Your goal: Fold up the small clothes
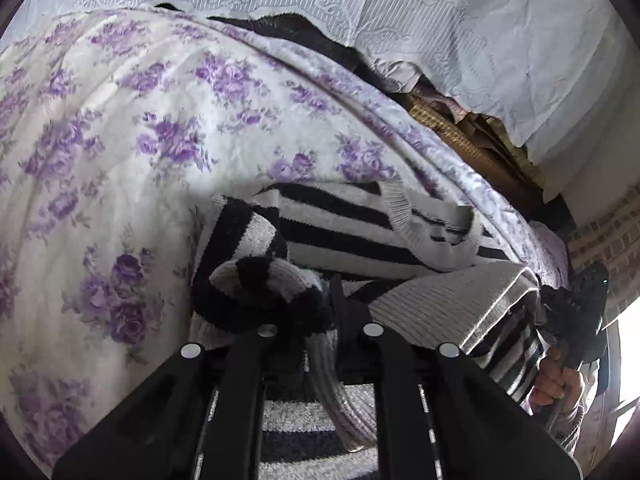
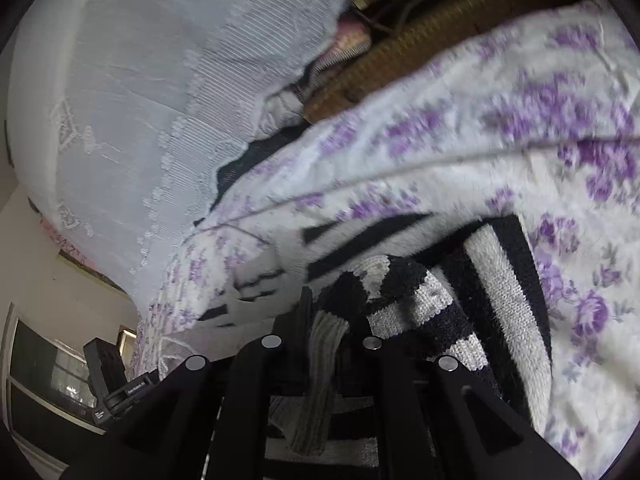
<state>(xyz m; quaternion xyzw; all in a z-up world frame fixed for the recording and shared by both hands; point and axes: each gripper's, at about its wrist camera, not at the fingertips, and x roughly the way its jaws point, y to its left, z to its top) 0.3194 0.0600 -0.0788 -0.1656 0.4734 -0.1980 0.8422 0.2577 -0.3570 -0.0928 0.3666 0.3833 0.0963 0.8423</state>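
Your black-and-white striped sweater [image 1: 344,220] lies bunched on the floral purple bedspread [image 1: 120,128], its near edge lifted. Your left gripper [image 1: 320,308] is clamped on a bunched fold of it; your right gripper [image 2: 324,320] pinches its grey ribbed hem. A white lace cover [image 1: 460,20] lies beyond, at the far side.

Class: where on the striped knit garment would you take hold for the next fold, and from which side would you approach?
Grip the ribbed edge of the striped knit garment, probably from the near side: there both the left gripper and right gripper already pinch it, and the fabric spreads away across the floral bedspread.
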